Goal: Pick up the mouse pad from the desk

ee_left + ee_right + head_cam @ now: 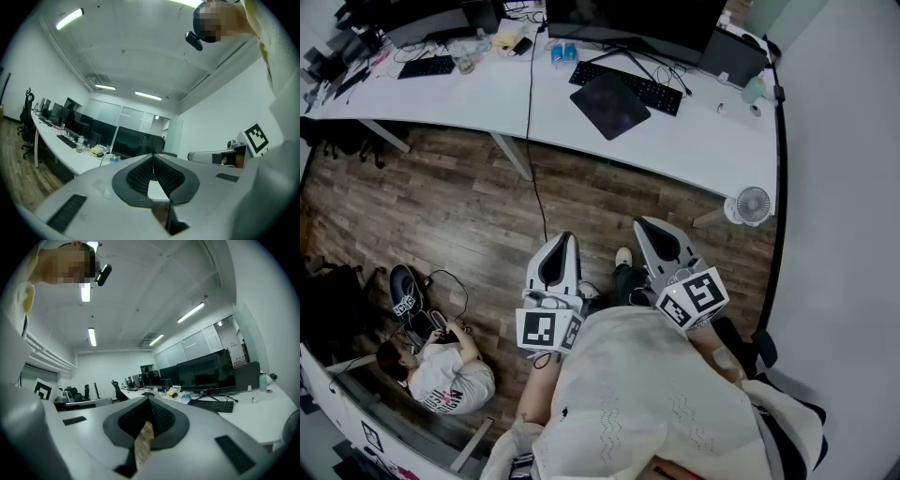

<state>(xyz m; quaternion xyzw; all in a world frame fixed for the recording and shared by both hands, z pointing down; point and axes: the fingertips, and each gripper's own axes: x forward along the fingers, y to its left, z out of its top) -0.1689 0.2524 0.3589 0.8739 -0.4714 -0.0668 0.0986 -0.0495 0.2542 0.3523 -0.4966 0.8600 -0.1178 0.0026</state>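
The mouse pad point(610, 104) is a dark square lying askew on the white desk point(694, 141), just in front of a black keyboard point(628, 86). Both grippers are held close to the person's body over the wooden floor, well short of the desk. My left gripper point(565, 238) has its jaws closed together with nothing between them, and its tip point(153, 157) points level toward the row of monitors. My right gripper point(643, 225) is likewise shut and empty, its tip point(149, 400) aimed toward the desk. Neither gripper view shows the pad.
A monitor point(637, 23) stands behind the keyboard. A small white fan point(753, 203) sits at the desk's right end. A black cable point(536, 178) hangs from the desk to the floor. A person point(441, 370) sits on the floor at lower left.
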